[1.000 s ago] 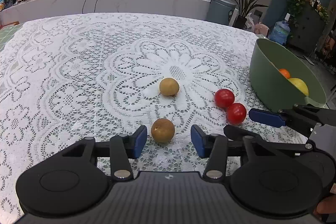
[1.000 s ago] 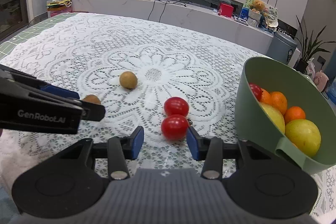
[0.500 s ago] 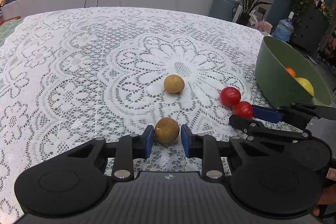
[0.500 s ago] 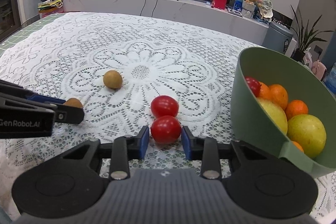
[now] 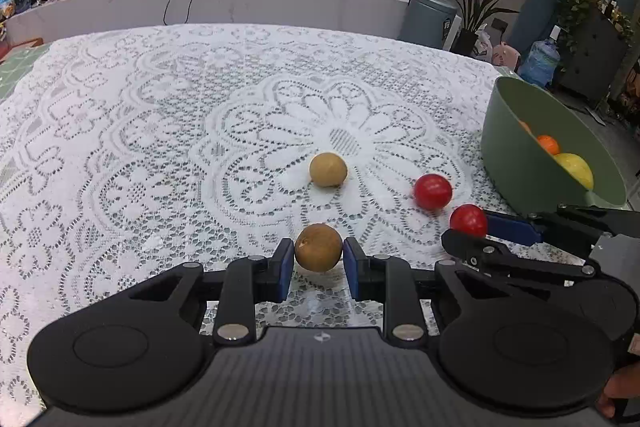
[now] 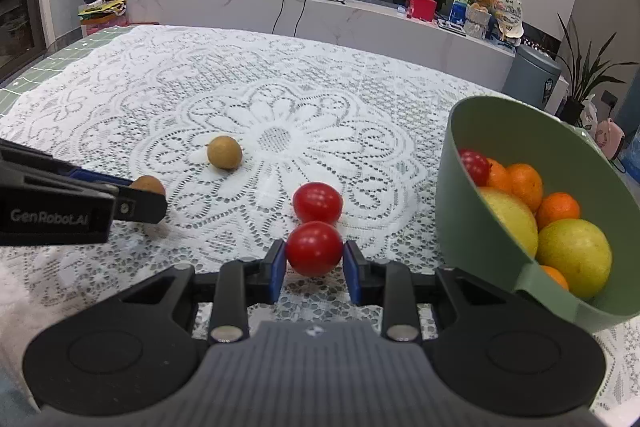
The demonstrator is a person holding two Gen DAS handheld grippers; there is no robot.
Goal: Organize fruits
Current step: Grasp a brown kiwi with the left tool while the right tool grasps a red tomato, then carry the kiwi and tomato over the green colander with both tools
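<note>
My left gripper [image 5: 319,259] is shut on a round brown fruit [image 5: 319,247], held just above the lace cloth. My right gripper [image 6: 314,259] is shut on a red tomato [image 6: 314,247]. That tomato also shows in the left wrist view [image 5: 468,220]. A second brown fruit [image 5: 328,169] [image 6: 225,157] lies near the middle of the cloth. A second red tomato [image 5: 433,191] [image 6: 317,202] lies just beyond the held one. A green bowl [image 5: 516,163] [image 6: 452,187] at the right holds oranges, yellow fruits and a tomato.
The table carries a white lace cloth [image 5: 160,131] with green tiles showing at its left edge [image 6: 24,67]. A long white counter [image 6: 320,15] with clutter stands beyond the table. A grey bin [image 5: 430,15] and potted plants stand at the back right.
Both grippers moved forward over their fruits and closed: the left on the near brown fruit, the right on the near tomato. Both fruits now look slightly lifted.
</note>
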